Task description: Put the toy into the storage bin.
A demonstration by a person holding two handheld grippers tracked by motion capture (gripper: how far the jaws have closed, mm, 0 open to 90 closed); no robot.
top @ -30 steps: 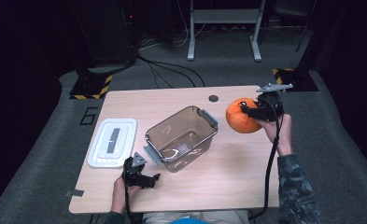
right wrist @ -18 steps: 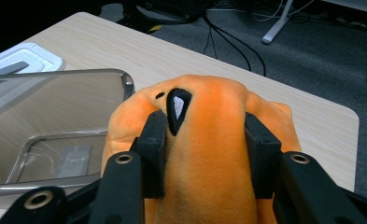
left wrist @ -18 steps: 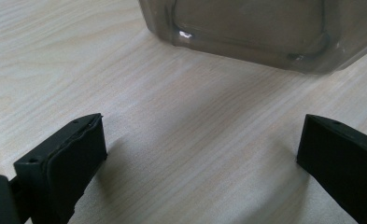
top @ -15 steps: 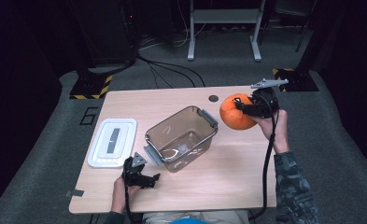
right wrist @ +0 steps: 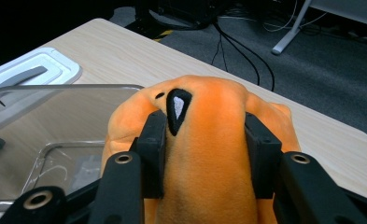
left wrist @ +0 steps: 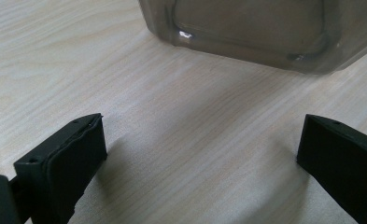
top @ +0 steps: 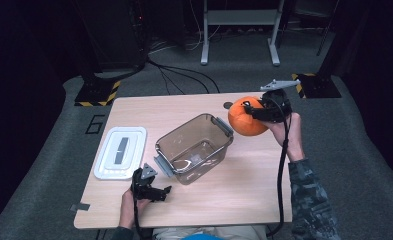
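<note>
**Plush over the tub's far corner**

While the right gripper (top: pixel 258 113) pinches the soft orange plush toy (top: pixel 247 116) between its two black jaws, the toy hangs above the pale wooden table (top: pixel 244 175), just beside the far right corner of the clear smoky plastic tub (top: pixel 194 147). From the right gripper view, the pads bite deep into the fabric on either side of a black-and-white patch, and the open tub lies ahead and below. The left gripper (top: pixel 151 189) rests low near the table's front edge, just beside the tub's near corner, its jaws spread wide with nothing between them. A white rectangular lid (top: pixel 120 151) lies flat to the tub's left, apart from it.

The likely step is putting the toy into the tub. To do it well, the toy should travel clear over the rim and grey latch before it descends, so nothing catches or tips the light container. Release should wait until the plush sits well inside the walls, since squeezed fabric springs back. The idle gripper could steady the tub.
</note>
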